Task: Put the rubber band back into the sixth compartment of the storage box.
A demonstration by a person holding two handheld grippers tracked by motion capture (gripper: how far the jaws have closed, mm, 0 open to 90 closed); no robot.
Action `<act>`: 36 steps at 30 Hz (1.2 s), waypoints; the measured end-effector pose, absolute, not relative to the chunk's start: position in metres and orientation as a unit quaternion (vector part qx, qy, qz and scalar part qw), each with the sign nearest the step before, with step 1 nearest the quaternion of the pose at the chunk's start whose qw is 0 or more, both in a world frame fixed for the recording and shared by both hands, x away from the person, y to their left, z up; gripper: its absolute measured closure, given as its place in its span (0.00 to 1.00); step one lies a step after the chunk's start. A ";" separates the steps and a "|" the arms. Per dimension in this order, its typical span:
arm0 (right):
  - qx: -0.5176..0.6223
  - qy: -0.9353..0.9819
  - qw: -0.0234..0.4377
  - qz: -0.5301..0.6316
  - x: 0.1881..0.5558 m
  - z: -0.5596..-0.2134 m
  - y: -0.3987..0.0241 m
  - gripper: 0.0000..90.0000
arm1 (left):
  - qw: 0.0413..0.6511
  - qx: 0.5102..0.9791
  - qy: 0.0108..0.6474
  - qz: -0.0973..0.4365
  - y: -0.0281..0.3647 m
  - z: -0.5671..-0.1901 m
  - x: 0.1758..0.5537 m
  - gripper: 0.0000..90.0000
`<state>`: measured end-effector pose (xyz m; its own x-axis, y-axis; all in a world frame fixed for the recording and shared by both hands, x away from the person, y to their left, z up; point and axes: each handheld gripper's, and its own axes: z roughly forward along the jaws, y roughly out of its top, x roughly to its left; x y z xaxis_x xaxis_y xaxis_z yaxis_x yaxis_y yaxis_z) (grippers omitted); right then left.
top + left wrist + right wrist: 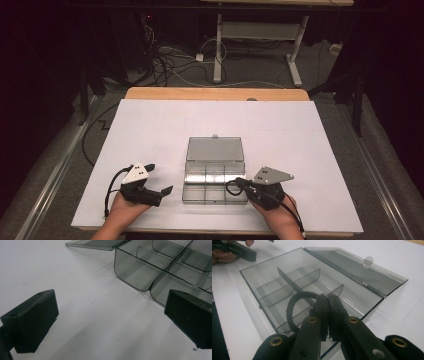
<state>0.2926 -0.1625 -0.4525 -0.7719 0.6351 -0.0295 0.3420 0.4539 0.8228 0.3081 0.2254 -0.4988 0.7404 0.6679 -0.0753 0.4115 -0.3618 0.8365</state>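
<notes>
now right claw (328, 302) pinching black ring (293, 307) over open compartment box (262, 277); left claw (110, 320) spread beside it

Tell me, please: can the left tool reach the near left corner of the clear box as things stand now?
Probably yes. The left tool is open and sits just left of the clear box, with bare white table surface between them. The right tool, shut, is at the box's other side.

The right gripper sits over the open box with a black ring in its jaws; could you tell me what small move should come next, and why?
Probably lower the right gripper a little and open its jaws, dropping the ring into the compartment below. The jaws are shut on the ring over the box, whose lid lies open, and the left gripper waits open beside it.
</notes>
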 end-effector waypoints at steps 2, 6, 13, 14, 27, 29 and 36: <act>0.292 0.838 0.170 0.429 0.292 -0.454 -0.162 0.99 | 0.458 0.813 0.331 0.141 0.225 -0.499 0.308 0.00; 0.292 0.841 0.170 0.423 0.292 -0.457 -0.162 0.99 | 0.458 0.813 0.332 0.141 0.225 -0.499 0.308 0.00; 0.292 0.844 0.173 0.415 0.291 -0.460 -0.163 0.99 | 0.458 0.813 0.330 0.141 0.225 -0.499 0.308 0.00; 0.291 0.845 0.173 0.414 0.291 -0.460 -0.163 0.99 | 0.458 0.813 0.331 0.141 0.225 -0.499 0.308 0.00; 0.292 0.841 0.167 0.422 0.288 -0.459 -0.166 0.90 | 0.458 0.813 0.330 0.141 0.225 -0.499 0.308 0.00; 0.294 0.837 0.169 0.430 0.288 -0.456 -0.169 0.88 | 0.458 0.813 0.330 0.141 0.225 -0.499 0.308 0.00; 0.311 0.821 0.170 0.446 0.290 -0.452 -0.181 0.80 | 0.459 0.812 0.332 0.140 0.226 -0.499 0.308 0.00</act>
